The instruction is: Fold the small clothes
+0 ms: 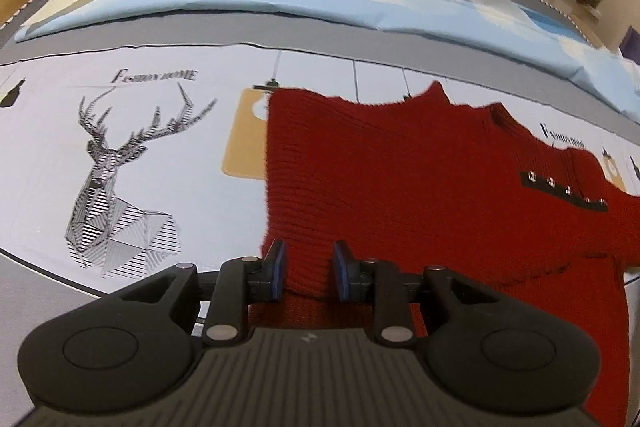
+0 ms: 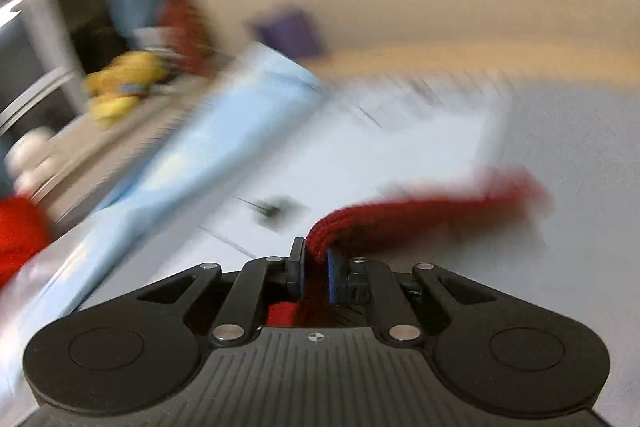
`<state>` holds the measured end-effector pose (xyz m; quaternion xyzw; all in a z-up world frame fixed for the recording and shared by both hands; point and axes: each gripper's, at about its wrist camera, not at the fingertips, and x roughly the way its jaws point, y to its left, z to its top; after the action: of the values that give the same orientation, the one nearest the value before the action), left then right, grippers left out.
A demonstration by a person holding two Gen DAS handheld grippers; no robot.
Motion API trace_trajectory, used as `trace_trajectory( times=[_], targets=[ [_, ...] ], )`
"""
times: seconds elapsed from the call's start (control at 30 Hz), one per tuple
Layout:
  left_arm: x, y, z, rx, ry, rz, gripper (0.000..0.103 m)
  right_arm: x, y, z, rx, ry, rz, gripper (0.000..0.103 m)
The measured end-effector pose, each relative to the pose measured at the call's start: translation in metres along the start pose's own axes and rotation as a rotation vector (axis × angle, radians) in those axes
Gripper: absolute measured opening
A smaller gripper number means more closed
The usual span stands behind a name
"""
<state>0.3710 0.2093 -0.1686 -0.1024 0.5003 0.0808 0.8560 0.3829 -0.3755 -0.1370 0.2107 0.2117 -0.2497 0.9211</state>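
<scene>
your red knit sweater [image 1: 400, 179] flat on the deer-print sheet [image 1: 120, 147], neck pointing away, long axis running toward you, left gripper [image 1: 308, 273] slightly open around its hem, right gripper [image 2: 316, 269] pinched on a bunched fold

red ribbed knit sweater [image 1: 400, 179] spread flat, studded black strip.

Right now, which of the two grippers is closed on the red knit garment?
The right gripper: its pads pinch a bunched fold of the red knit garment. The left gripper stands open, its pads apart over the fabric.
</scene>
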Motion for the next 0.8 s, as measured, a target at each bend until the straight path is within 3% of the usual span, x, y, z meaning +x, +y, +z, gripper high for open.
trace_trajectory(
  times=[0.07,0.13,0.2,0.27,0.3,0.4,0.47,0.63,0.73,0.8],
  targets=[
    [-0.004,0.005,0.001,-0.008,-0.008,0.003,0.028,-0.037,0.062,-0.005,-0.186,-0.111,0.124,0.010],
    [-0.007,0.010,0.003,-0.019,-0.012,0.003,0.028,-0.085,0.128,-0.031,-0.416,-0.214,0.322,0.010],
    [-0.009,0.014,0.004,-0.032,-0.016,0.000,0.028,-0.132,0.177,-0.071,-0.564,-0.237,0.546,0.011],
    [-0.011,0.018,0.006,-0.049,-0.018,-0.004,0.028,-0.162,0.207,-0.117,-0.665,-0.149,0.711,0.017],
    [-0.012,0.020,0.006,-0.059,-0.018,-0.007,0.028,-0.169,0.220,-0.145,-0.731,-0.045,0.785,0.018],
    [-0.014,0.028,0.008,-0.101,-0.019,-0.025,0.028,-0.168,0.228,-0.202,-0.818,0.294,0.883,0.018],
    [-0.015,0.031,0.010,-0.124,-0.019,-0.038,0.028,-0.168,0.226,-0.210,-0.833,0.409,0.840,0.021],
    [-0.012,0.037,0.012,-0.202,-0.023,-0.096,0.027,-0.155,0.215,-0.152,-0.511,0.607,0.685,0.035],
    [-0.007,0.044,0.011,-0.303,-0.022,-0.193,0.027,-0.145,0.191,-0.131,-0.332,0.593,0.655,0.044],
    [-0.001,0.046,0.008,-0.373,-0.016,-0.268,0.027,-0.133,0.171,-0.137,-0.275,0.592,0.594,0.044]
  ],
)
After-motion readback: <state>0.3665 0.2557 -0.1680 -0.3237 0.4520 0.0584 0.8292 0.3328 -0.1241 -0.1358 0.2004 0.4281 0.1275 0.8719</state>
